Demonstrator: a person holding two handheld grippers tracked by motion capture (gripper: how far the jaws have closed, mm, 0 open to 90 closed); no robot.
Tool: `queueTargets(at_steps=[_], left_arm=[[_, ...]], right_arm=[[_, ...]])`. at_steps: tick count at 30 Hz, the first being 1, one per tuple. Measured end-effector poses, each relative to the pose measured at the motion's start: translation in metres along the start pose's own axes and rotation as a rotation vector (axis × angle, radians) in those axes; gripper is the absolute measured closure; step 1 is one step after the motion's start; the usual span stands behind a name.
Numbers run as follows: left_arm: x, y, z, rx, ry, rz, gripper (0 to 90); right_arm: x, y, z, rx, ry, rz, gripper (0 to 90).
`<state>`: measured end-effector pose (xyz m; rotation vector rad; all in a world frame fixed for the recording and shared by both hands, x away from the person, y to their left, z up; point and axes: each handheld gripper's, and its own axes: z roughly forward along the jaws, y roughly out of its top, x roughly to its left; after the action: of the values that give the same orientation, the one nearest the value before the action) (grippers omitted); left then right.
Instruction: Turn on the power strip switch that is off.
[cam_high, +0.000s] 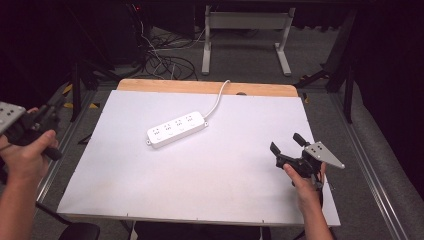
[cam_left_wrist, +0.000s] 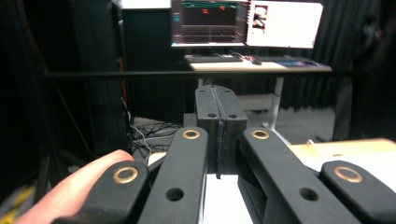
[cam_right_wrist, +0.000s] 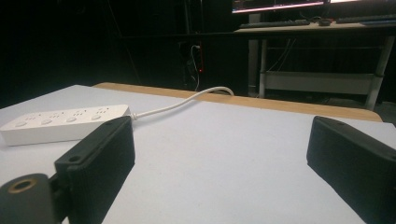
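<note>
Power strip (cam_high: 176, 129): white glossy plastic bar, rounded cord, lying mid-counter (cam_high: 125, 190) on matte white sheet, wooden far edge. Right gripper (cam_high: 290, 145), matte black blocky pads, released, near. Left gripper (cam_left_wrist: 219, 116) clenched, empty, off-counter.

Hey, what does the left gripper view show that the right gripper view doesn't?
The left gripper view shows the left tongs with jaws pressed shut on nothing, part of a hand beside them, and lit monitors in full.

The right gripper view shows the right tongs with jaws wide apart over the white table, plus the white power strip and its cable.

Both share the wooden table edge and the desk with a keyboard behind it.
</note>
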<state>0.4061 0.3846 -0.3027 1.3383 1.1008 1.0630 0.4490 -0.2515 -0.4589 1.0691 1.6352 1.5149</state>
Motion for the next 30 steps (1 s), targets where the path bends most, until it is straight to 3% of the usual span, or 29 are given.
queueTargets(at_steps=[1,3,4,5,6,9,13,18,22,25,27,28,30], left_arm=[[-0.007,0.018,0.004,0.019,-0.037,0.054,90.0],[-0.019,0.034,0.013,0.052,-0.107,0.093,90.0],[-0.019,0.034,0.013,0.052,-0.107,0.093,90.0],[-0.034,0.046,0.028,0.108,-0.192,0.121,90.0],[-0.043,0.050,0.038,0.128,-0.219,0.131,90.0],[-0.077,0.052,0.068,0.209,-0.262,0.224,90.0],[-0.120,0.045,0.110,0.311,-0.321,0.292,90.0],[-0.169,0.025,0.159,0.450,-0.378,0.407,90.0],[-0.199,-0.006,0.192,0.602,-0.417,0.484,90.0],[-0.214,-0.033,0.213,0.710,-0.407,0.537,90.0],[-0.220,-0.050,0.224,0.765,-0.400,0.544,90.0],[-0.220,-0.050,0.224,0.765,-0.400,0.544,90.0],[-0.227,-0.070,0.236,0.837,-0.398,0.549,90.0]], right_arm=[[0.000,0.000,0.000,-0.001,0.003,-0.001,8.6],[0.001,0.000,0.001,0.001,0.004,-0.004,8.8],[0.001,0.000,0.001,0.001,0.005,-0.004,8.9],[0.001,0.000,0.001,0.002,0.006,-0.003,8.9],[0.000,0.000,0.001,0.002,0.006,-0.003,8.9],[0.000,0.000,0.000,-0.001,0.006,0.000,9.0],[-0.002,0.001,-0.001,-0.006,0.009,0.003,9.1],[-0.003,0.002,-0.002,-0.008,0.008,0.009,9.3],[-0.004,0.002,-0.002,-0.010,0.010,0.008,9.7],[-0.004,0.002,-0.002,-0.009,0.013,0.007,9.8],[-0.003,0.002,-0.002,-0.007,0.017,0.007,9.9],[-0.003,0.002,-0.001,-0.005,0.019,0.007,9.9],[-0.003,0.002,0.000,-0.001,0.022,0.004,10.0]])
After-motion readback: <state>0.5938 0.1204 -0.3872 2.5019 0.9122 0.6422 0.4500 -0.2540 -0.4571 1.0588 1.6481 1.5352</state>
